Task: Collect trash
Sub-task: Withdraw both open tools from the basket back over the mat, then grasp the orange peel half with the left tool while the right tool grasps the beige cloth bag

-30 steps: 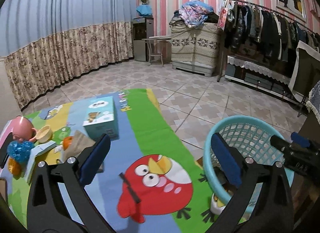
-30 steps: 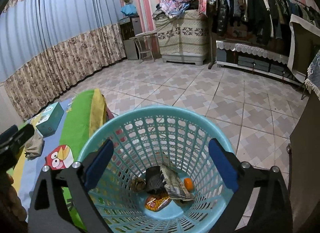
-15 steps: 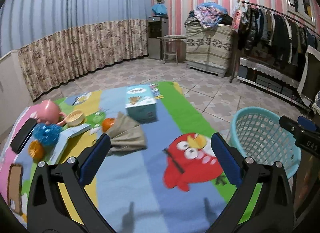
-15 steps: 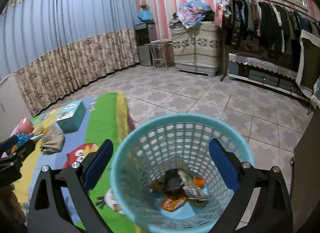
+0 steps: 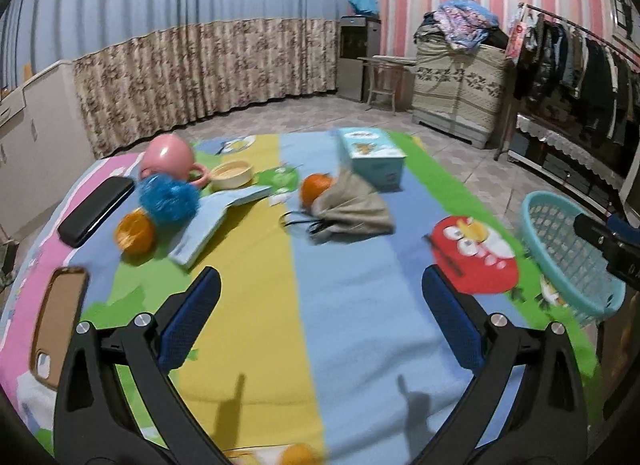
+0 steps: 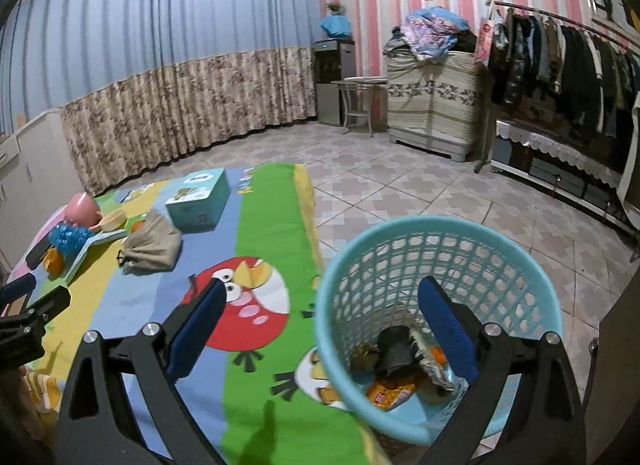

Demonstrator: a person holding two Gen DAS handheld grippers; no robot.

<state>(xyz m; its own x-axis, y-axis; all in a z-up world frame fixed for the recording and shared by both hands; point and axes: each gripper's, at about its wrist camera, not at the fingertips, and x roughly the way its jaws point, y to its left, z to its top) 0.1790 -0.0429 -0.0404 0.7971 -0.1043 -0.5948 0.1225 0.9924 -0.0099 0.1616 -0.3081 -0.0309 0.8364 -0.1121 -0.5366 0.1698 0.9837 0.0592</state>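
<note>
Left wrist view: the left claw (image 5: pixel 320 317) hangs released, empty, over the striped mat (image 5: pixel 344 305); the teal basket (image 5: pixel 568 257) stands off the mat's right edge.
Right wrist view: the right claw (image 6: pixel 318 329) is released above the basket, wrappers (image 6: pixel 392 389) at its bottom

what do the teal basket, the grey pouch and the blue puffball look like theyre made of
Teal basket: moulded plastic, going by its smooth rim and regular lattice holes. Grey pouch: soft matte woven cloth, slumped and creased, with a dark drawcord. Blue puffball: probably bunched nylon mesh, like a bath sponge; it looks frilly and slightly shiny, though blur leaves that open.
</note>
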